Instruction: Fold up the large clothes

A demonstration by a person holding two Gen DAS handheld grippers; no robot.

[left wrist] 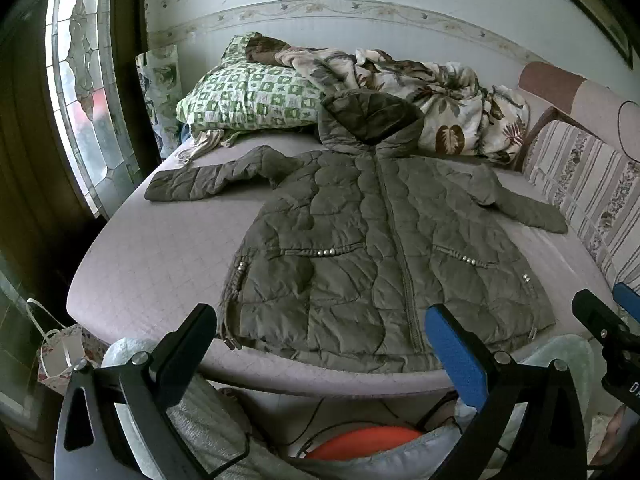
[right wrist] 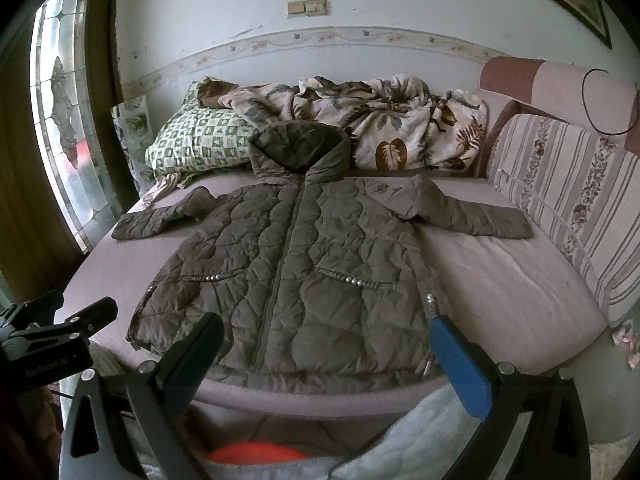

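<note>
An olive quilted hooded jacket (left wrist: pixel 372 240) lies flat, front up and zipped, on a pink mattress (left wrist: pixel 140 264); it also shows in the right wrist view (right wrist: pixel 288 272). Both sleeves are spread outward and the hood points toward the wall. My left gripper (left wrist: pixel 320 344) is open and empty, hovering just short of the jacket's hem. My right gripper (right wrist: pixel 326 356) is open and empty, also in front of the hem. The right gripper's tips show at the far right of the left wrist view (left wrist: pixel 608 312), and the left gripper shows at the left edge of the right wrist view (right wrist: pixel 60 328).
A green checked pillow (left wrist: pixel 248 96) and a crumpled leaf-print blanket (left wrist: pixel 440 96) lie behind the hood. A striped floral cushion (right wrist: pixel 568 200) lines the right side. A stained-glass door (left wrist: pixel 84 80) stands left. A gift bag (left wrist: pixel 60 352) and an orange object (left wrist: pixel 360 440) sit on the floor.
</note>
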